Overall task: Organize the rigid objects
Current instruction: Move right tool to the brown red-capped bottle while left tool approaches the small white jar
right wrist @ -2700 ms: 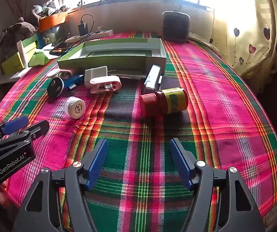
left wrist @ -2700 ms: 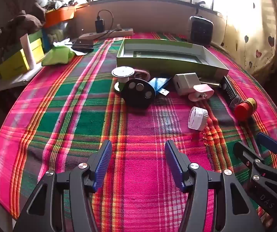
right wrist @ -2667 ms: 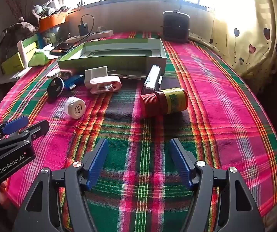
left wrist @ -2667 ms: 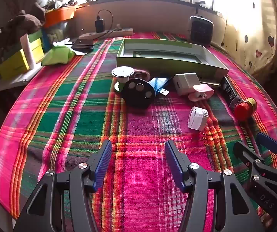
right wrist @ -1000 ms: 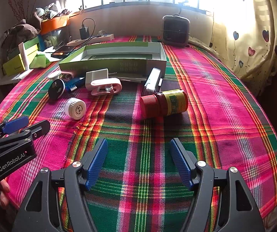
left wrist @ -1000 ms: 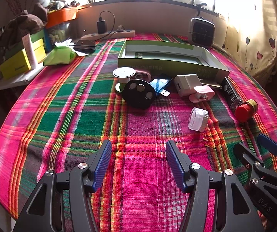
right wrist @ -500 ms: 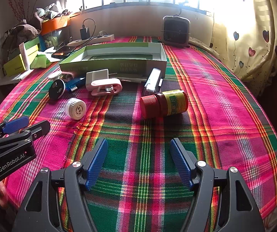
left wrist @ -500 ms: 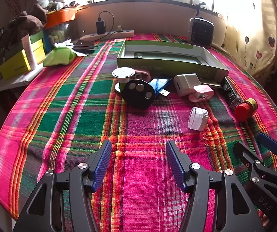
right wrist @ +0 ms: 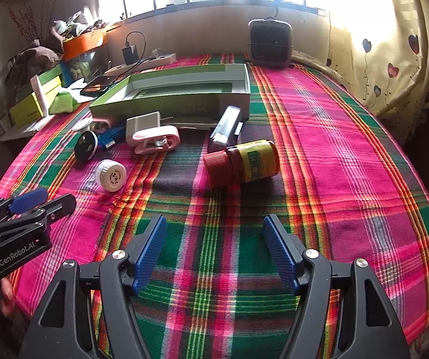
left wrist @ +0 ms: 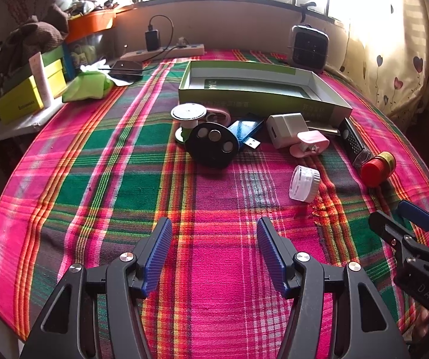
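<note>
A shallow green box (left wrist: pixel 262 98) (right wrist: pixel 184 103) stands open on the plaid cloth. In front of it lie a black round disc (left wrist: pixel 213 143) (right wrist: pixel 85 146), a blue USB stick (left wrist: pixel 244 128), a white charger (left wrist: pixel 284 128) (right wrist: pixel 142 124), a pink clip (left wrist: pixel 310 143) (right wrist: pixel 157 142), a white round cap (left wrist: pixel 303 183) (right wrist: pixel 110 175), a black ribbed bar (left wrist: pixel 353 142) (right wrist: pixel 226 128) and a red-capped bottle (left wrist: pixel 377 169) (right wrist: pixel 244 163) on its side. My left gripper (left wrist: pixel 213 245) is open over bare cloth, well short of them. My right gripper (right wrist: pixel 214 242) is open just short of the bottle.
A small fan heater (right wrist: pixel 269 43) stands at the far edge. A power strip (left wrist: pixel 166 51), a phone (left wrist: pixel 126 67), a green cloth (left wrist: pixel 87 85) and yellow boxes (left wrist: pixel 20 101) crowd the left side. A white spool (left wrist: pixel 189 113) sits by the disc. A curtain (right wrist: pixel 394 53) hangs on the right.
Both grippers have barely shifted, with only a slight drift of the views. Nothing on the cloth has moved, and both grippers stay open.
</note>
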### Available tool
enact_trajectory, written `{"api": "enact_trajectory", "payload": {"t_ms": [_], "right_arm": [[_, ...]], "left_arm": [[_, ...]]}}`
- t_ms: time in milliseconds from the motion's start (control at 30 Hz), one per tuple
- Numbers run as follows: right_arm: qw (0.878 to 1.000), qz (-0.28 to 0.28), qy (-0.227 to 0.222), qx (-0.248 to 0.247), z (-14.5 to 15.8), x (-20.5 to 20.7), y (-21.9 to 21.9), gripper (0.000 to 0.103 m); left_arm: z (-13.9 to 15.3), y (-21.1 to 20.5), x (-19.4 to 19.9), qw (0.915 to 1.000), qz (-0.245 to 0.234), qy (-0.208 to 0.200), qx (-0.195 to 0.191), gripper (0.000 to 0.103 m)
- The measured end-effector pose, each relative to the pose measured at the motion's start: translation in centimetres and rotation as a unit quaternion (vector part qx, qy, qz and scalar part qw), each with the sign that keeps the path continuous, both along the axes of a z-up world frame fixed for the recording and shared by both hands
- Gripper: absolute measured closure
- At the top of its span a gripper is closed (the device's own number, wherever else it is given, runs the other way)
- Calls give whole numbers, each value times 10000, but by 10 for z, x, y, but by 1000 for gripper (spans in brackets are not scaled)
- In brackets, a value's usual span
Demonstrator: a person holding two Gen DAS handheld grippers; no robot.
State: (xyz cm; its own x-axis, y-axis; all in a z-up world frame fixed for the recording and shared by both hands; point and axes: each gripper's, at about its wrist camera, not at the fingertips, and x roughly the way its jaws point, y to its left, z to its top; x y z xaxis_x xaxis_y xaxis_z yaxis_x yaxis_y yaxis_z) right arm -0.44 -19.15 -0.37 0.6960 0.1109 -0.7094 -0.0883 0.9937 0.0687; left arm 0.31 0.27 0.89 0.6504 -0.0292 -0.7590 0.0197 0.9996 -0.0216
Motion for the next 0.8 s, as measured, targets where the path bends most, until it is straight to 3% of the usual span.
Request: {"api": "enact_trajectory", "payload": {"t_ms": [167, 633, 800], "right_arm": [[9993, -251, 88, 276, 4, 12, -17, 35], [9940, -761, 175, 771, 10, 51, -24, 35], [9950, -840, 144, 511, 13, 45, -31, 35]], "left_arm": [[1, 6, 6, 9995, -85, 100, -290, 45], [8, -8, 16, 9963, -565, 94, -647, 45], [12, -16, 17, 9949, -732, 57, -699, 45]]}}
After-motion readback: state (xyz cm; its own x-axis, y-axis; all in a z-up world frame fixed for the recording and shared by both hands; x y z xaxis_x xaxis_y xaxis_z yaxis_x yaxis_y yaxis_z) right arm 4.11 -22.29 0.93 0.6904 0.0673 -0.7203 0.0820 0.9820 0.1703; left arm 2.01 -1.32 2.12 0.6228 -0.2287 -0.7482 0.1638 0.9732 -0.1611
